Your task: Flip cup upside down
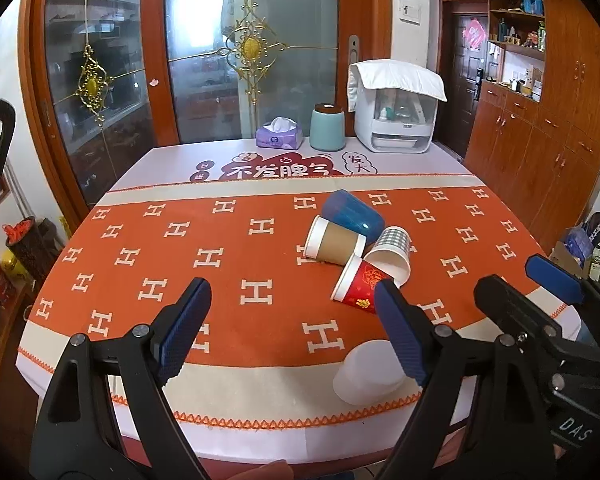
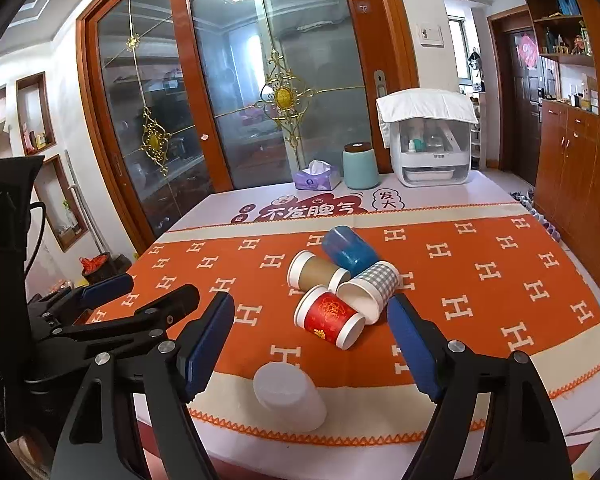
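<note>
Several cups lie on their sides in a cluster on the orange cloth: a red paper cup point(image 1: 358, 286) point(image 2: 329, 316), a brown paper cup point(image 1: 335, 243) point(image 2: 317, 272), a checked cup point(image 1: 392, 254) point(image 2: 370, 288) and a blue plastic cup point(image 1: 354, 213) point(image 2: 350, 250). A white plastic cup point(image 1: 366, 376) point(image 2: 288, 394) stands upside down near the table's front edge. My left gripper point(image 1: 296, 328) point(image 2: 140, 290) is open and empty, above the front of the table, left of the white cup. My right gripper point(image 2: 312, 344) point(image 1: 516, 280) is open and empty, above the white cup and just short of the red cup.
At the back of the table point(image 1: 260, 392) stand a purple tissue box point(image 1: 279, 136), a teal canister point(image 1: 327, 127) and a white appliance point(image 1: 394, 120) under a cloth. Glass sliding doors point(image 1: 204, 60) are behind, wooden cabinets point(image 1: 540, 140) to the right.
</note>
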The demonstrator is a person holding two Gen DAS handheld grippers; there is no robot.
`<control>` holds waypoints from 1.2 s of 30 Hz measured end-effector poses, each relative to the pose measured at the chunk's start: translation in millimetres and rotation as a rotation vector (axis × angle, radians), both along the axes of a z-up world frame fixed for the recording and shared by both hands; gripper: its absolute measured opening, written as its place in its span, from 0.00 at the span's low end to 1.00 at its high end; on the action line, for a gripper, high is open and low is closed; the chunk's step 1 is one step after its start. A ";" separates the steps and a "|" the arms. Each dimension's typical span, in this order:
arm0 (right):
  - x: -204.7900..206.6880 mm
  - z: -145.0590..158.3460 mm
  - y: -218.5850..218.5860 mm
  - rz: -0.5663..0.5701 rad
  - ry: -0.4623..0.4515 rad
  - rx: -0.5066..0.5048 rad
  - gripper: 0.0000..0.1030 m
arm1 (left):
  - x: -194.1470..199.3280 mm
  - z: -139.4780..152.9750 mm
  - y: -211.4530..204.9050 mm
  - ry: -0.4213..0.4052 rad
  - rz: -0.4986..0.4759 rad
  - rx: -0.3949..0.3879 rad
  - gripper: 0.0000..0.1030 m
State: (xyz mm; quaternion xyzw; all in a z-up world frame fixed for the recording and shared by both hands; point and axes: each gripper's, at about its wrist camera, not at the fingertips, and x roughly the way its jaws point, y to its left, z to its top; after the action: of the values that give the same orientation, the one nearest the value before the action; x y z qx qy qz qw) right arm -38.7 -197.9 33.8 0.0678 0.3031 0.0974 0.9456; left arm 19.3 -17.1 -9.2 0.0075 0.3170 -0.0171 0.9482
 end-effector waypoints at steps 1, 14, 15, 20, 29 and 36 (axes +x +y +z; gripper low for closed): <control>1.0 0.6 -0.2 -0.001 0.004 0.002 0.78 | 1.2 -0.6 0.8 0.002 0.003 0.001 0.80; 19.0 -13.7 0.1 -0.014 0.043 0.014 0.78 | 15.0 -8.5 0.8 0.028 0.024 0.020 0.80; 20.4 -14.1 0.4 -0.015 0.045 0.013 0.78 | 16.3 -8.8 0.8 0.030 0.024 0.020 0.80; 24.8 -18.5 0.5 -0.017 0.053 0.010 0.78 | 21.0 -11.1 1.2 0.041 0.027 0.024 0.80; 33.1 -26.7 0.8 -0.019 0.069 0.016 0.78 | 28.8 -17.2 2.2 0.061 0.031 0.025 0.80; 35.5 -29.0 2.4 -0.020 0.075 0.014 0.78 | 32.2 -20.8 3.3 0.072 0.032 0.028 0.80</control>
State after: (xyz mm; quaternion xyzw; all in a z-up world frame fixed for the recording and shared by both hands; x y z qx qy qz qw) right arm -3.2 -195.6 4.8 0.0810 0.3367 0.0874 0.9340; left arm 51.5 -13.8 -30.0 0.0150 0.3513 0.0022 0.9361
